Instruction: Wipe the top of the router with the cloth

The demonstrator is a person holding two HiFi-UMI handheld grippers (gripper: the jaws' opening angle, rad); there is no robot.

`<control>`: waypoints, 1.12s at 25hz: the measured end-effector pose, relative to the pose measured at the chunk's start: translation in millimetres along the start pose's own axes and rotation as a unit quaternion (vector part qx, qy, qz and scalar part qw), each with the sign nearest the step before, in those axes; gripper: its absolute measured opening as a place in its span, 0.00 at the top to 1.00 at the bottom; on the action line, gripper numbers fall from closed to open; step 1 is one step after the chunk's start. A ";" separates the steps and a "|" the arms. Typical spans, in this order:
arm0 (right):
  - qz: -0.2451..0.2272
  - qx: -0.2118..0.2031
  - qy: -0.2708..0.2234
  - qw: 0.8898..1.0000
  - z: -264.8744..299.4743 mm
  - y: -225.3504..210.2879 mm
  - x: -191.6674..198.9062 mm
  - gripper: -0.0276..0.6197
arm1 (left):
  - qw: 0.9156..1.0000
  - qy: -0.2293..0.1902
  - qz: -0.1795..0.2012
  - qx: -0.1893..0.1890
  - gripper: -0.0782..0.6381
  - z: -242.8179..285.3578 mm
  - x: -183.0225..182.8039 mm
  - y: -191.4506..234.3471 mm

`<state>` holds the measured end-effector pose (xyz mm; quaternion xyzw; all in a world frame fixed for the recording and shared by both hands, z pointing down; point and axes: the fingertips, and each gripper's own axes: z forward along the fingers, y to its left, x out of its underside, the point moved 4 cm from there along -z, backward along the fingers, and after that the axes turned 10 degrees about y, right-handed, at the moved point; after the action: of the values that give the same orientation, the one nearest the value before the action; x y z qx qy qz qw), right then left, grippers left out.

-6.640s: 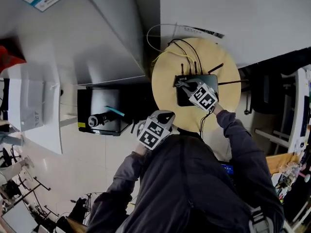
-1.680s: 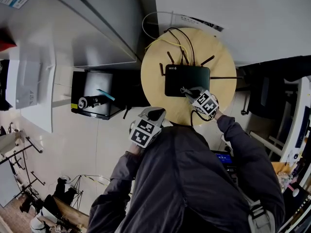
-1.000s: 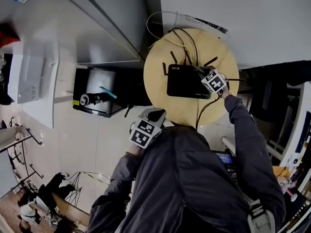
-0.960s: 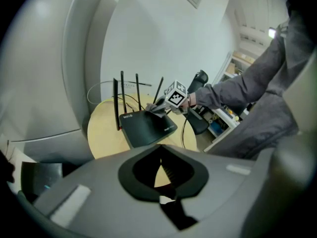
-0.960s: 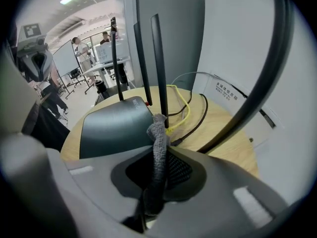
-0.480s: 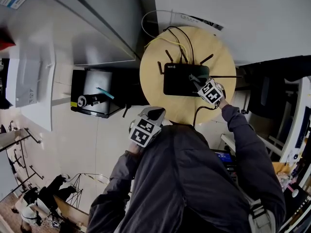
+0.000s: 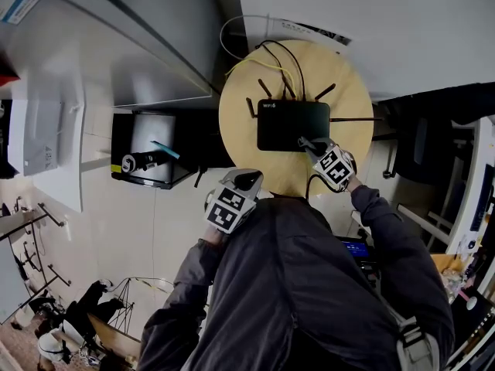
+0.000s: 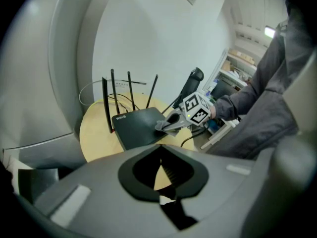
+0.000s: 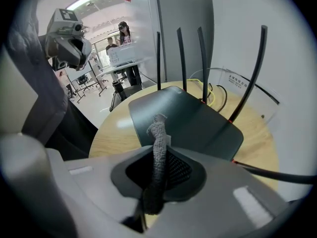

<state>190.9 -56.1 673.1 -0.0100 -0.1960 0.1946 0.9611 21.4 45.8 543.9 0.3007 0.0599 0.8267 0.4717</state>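
Closest to the person's body, the left gripper (image 7: 246, 179) is hanging just off the near edge of the round wooden table (image 7: 240, 122), its jaws pressed together on nothing. Just ahead, the right gripper (image 7: 306, 144) is pinching a grey cloth (image 9: 157, 133), whose free end is touching the near right part of the black router (image 7: 292, 124). The router is lying flat at the table's middle. Antennas (image 9: 252, 73) are rising along its far edge, and one is sticking out sideways to the right. Behind them, black and yellow cables (image 7: 282, 60) are looping toward the white wall (image 7: 371, 22). Left of the table, a dark bin (image 7: 151, 141) is sitting on the floor.
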 end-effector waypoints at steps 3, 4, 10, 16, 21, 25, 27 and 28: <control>0.000 -0.005 0.002 1.000 -0.3 8.3 5.1 0.91 | 1.000 0.000 -0.001 0.000 0.89 0.2 -0.3 0.7; -0.003 -0.009 0.003 1.000 0.3 9.2 5.2 0.91 | 1.000 0.000 0.000 0.000 0.89 0.7 -0.7 0.7; 0.096 0.014 -0.042 0.994 -12.1 -59.3 -4.3 0.91 | 1.000 -0.001 0.000 -0.002 0.89 1.2 -2.2 0.5; 0.102 0.097 -0.001 0.990 -10.7 -125.9 -13.6 0.91 | 1.000 0.001 -0.004 -0.004 0.89 0.9 -0.2 -0.8; 0.078 0.116 0.017 0.990 -0.2 -128.5 -13.0 0.91 | 1.000 0.000 -0.009 -0.006 0.89 -1.0 1.7 1.1; 0.077 0.107 0.015 0.991 -2.6 -119.5 -7.5 0.91 | 1.000 0.001 -0.008 -0.005 0.89 -0.6 1.4 2.0; 0.076 0.103 0.013 0.992 -2.7 -112.0 0.3 0.91 | 1.000 0.002 -0.004 -0.002 0.89 0.7 0.5 1.4; 0.077 0.098 0.012 0.992 -4.6 -105.4 3.0 0.91 | 1.000 0.003 -0.002 -0.001 0.89 1.2 0.1 1.3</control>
<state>234.2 -152.2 680.0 0.0669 -0.1627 0.2863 0.9419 21.2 44.9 545.4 0.2981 0.0611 0.8264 0.4738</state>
